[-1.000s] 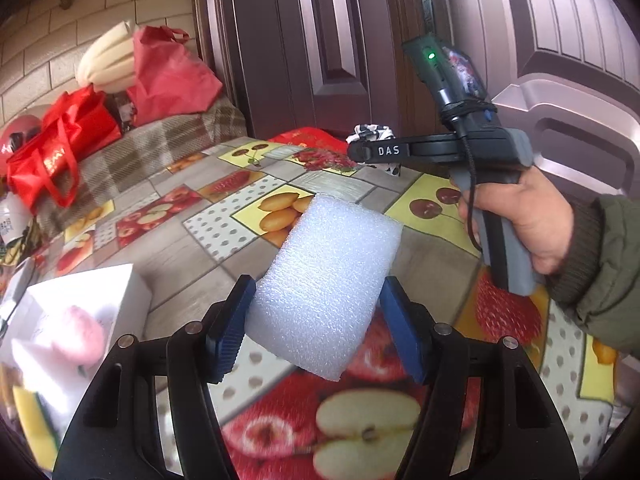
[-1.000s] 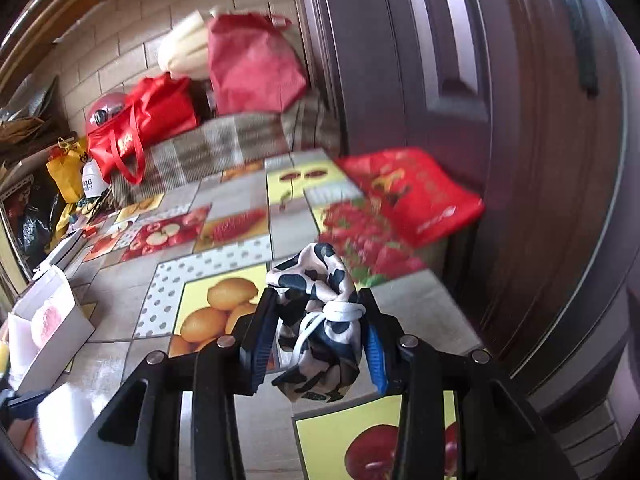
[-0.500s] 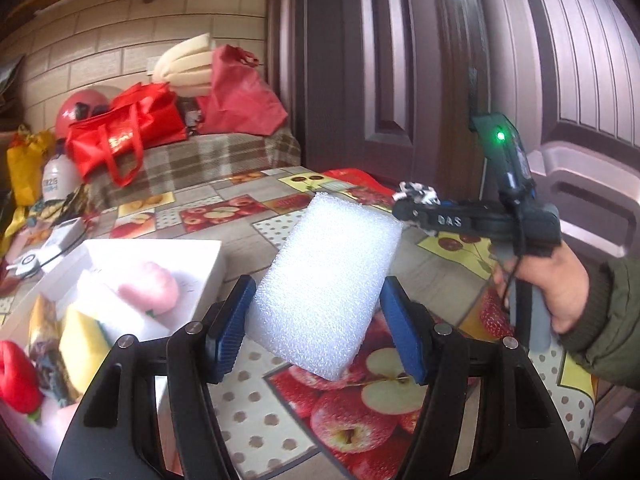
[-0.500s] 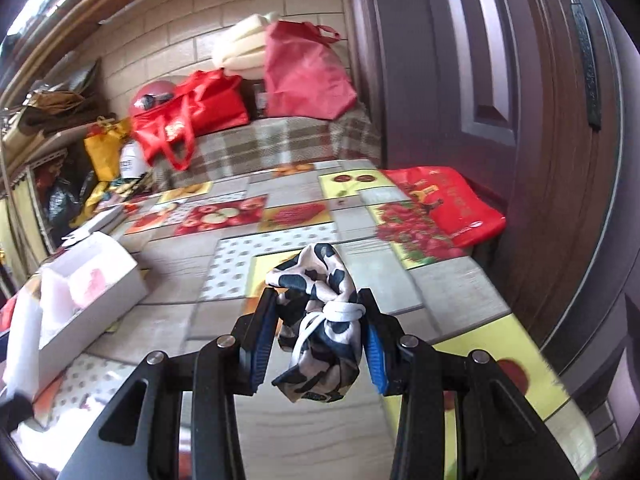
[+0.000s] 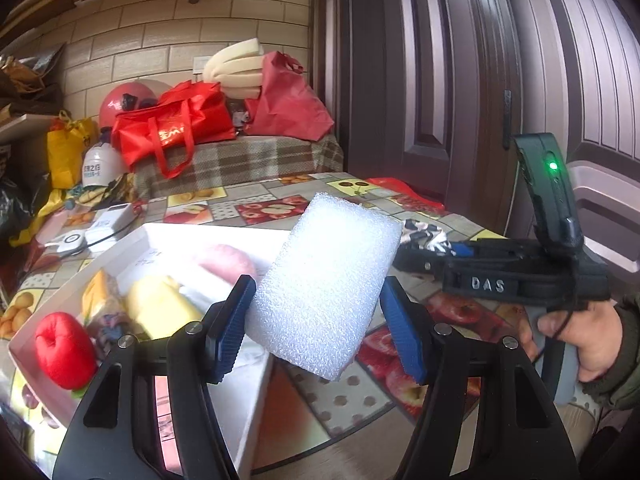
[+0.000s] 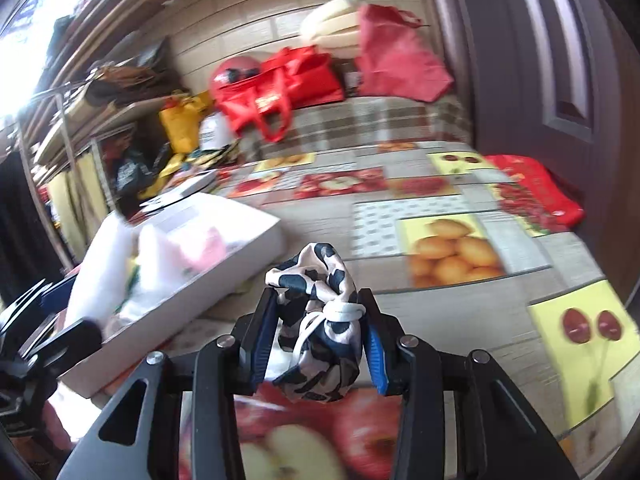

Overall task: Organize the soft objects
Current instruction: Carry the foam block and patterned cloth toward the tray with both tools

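My left gripper is shut on a white foam block, held tilted above the right edge of a white box. The box holds soft items: a red plush apple, a yellow sponge and a pink plush. My right gripper is shut on a black-and-white cow-print cloth bundle, above the table and right of the white box. In the left wrist view the right gripper shows at the right with the cloth.
A fruit-print tablecloth covers the table. A red packet lies at the far right by the dark door. Red bags, a helmet and foam rolls sit on a plaid bench behind. Chargers lie left of the box.
Both grippers have swung left toward the white box, still holding their items. The box now fills the left of both views, and the foam block hangs over its edge.
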Available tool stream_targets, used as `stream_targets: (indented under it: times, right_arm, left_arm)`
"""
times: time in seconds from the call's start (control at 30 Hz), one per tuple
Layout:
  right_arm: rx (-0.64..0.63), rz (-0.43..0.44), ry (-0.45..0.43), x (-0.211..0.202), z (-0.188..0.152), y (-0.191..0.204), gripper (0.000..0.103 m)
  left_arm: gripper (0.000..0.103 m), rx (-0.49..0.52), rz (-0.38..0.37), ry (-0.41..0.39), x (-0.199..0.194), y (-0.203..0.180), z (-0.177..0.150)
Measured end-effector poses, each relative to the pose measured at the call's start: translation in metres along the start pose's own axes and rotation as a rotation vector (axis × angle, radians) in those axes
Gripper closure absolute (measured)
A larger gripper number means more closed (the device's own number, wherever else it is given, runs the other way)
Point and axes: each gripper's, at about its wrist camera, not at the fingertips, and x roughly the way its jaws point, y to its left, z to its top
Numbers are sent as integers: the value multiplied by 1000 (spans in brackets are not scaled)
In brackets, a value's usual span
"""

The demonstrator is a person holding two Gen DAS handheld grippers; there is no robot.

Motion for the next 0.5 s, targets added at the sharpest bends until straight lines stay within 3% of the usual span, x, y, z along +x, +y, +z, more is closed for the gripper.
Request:
stream_targets:
  times: [0.2,0.5]
  right_arm:
    - [-87,59,-12,5,-5,52,63]
    - [-150,109,-16,24,-3,95,63]
  left_arm:
    - [38,-44,85,-17,-11,37,-4]
    - [38,-115,201,-32,-18,93,-8]
